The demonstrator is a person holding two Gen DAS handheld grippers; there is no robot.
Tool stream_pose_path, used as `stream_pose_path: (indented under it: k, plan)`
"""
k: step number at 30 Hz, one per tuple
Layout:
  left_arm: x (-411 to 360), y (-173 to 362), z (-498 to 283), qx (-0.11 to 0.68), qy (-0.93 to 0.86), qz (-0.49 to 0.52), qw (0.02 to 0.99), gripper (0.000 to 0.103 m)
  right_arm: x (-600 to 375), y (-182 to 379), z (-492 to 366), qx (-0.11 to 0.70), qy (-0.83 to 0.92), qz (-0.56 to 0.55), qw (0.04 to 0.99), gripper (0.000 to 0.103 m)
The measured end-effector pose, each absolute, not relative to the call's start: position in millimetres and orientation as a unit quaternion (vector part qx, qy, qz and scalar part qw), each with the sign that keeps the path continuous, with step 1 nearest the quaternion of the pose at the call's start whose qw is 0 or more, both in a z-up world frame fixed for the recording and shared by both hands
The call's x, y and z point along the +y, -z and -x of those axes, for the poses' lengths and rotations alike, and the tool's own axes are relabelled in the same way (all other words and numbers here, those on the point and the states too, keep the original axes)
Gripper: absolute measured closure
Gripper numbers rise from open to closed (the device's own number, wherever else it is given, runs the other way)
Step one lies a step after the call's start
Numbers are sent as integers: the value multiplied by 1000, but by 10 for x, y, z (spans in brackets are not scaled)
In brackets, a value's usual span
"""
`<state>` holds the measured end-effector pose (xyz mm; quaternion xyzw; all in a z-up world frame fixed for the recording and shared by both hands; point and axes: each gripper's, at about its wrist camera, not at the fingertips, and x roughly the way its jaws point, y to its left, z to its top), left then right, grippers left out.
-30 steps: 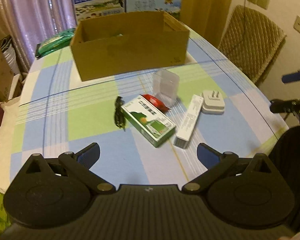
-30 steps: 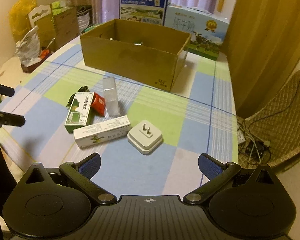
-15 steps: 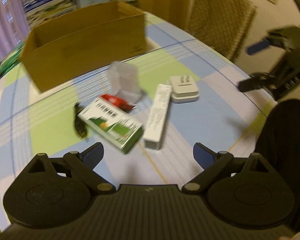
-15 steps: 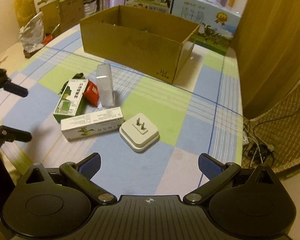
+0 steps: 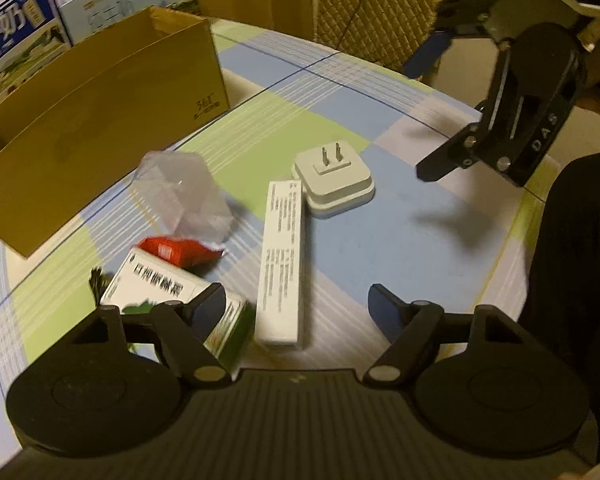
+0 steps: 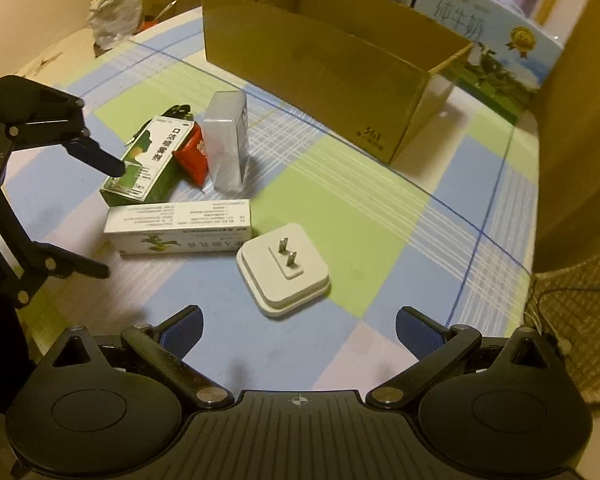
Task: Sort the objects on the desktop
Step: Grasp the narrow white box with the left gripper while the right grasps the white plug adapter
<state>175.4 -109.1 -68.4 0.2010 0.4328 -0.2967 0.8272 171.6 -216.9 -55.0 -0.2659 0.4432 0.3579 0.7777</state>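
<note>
On the checked tablecloth lies a cluster: a white plug adapter point(image 5: 334, 184) point(image 6: 284, 274) with prongs up, a long white box point(image 5: 284, 256) point(image 6: 180, 232), a green-and-white box point(image 5: 164, 292) point(image 6: 148, 160), a red packet point(image 5: 176, 250) point(image 6: 194, 156), an upright clear plastic case point(image 5: 184, 200) point(image 6: 226, 144) and a black cable point(image 6: 176, 110). My left gripper point(image 5: 296, 304) point(image 6: 106, 220) is open, low over the near ends of the two boxes. My right gripper point(image 6: 298, 320) point(image 5: 430, 112) is open, just short of the adapter.
An open cardboard box point(image 5: 100, 120) point(image 6: 320, 64) stands behind the cluster, with milk cartons point(image 6: 488, 28) behind it. A quilted chair point(image 5: 380, 12) sits past the table's right edge. Bags and cartons point(image 6: 116, 12) are off the far left edge.
Both grippers have moved forward and down toward the cluster. The left one swung right, so the right gripper now looms large in its view. Both stayed open; the objects have not moved.
</note>
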Motion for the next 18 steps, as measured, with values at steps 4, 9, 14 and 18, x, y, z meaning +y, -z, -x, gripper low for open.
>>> stream_pose_path:
  k: [4,9,14,18]
  plan:
    - [-1166,769,-1824,430,310,-222,818,36,-2135,629,-1801,445,-370,274,768,2]
    - [-1220,882,-1946,443,309,-222,812,48,-2068,761,-1892,447,-384,285,756,3]
    - [-1231,997,-2055,465,298,-205,808,67,-1972,908,-1975,449,-395,299,743,13]
    - [-1175,1056,-2140,490,270,-163,813,81,-1868,1013,-2073,446,-409,318,730,16]
